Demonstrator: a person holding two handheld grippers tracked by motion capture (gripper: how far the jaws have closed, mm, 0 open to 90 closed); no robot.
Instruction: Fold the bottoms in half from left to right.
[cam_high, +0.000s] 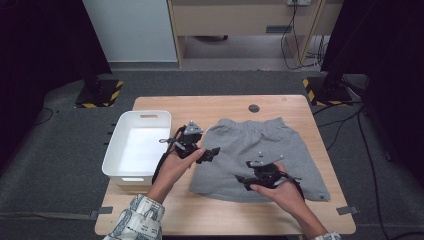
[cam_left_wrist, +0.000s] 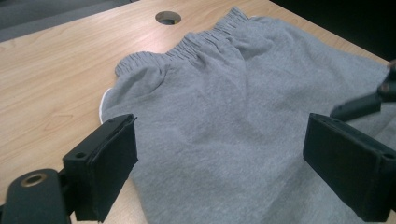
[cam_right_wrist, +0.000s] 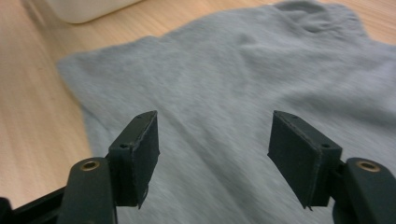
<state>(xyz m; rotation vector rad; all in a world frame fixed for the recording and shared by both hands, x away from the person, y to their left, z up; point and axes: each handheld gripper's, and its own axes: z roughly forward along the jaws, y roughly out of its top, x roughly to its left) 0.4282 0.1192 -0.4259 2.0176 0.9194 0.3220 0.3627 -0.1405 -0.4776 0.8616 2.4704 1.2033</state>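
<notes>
Grey shorts (cam_high: 260, 157) spread flat on a wooden table (cam_high: 210, 210) — a white bin (cam_high: 137, 145) at their left.

The left gripper (cam_high: 212, 152) and right gripper (cam_high: 241, 180) hover over the shorts, both spread wide — neither holding anything.

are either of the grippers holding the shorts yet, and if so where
Nothing is held. The left gripper and the right gripper both hang open above the grey shorts, with no cloth between the jaws.
</notes>
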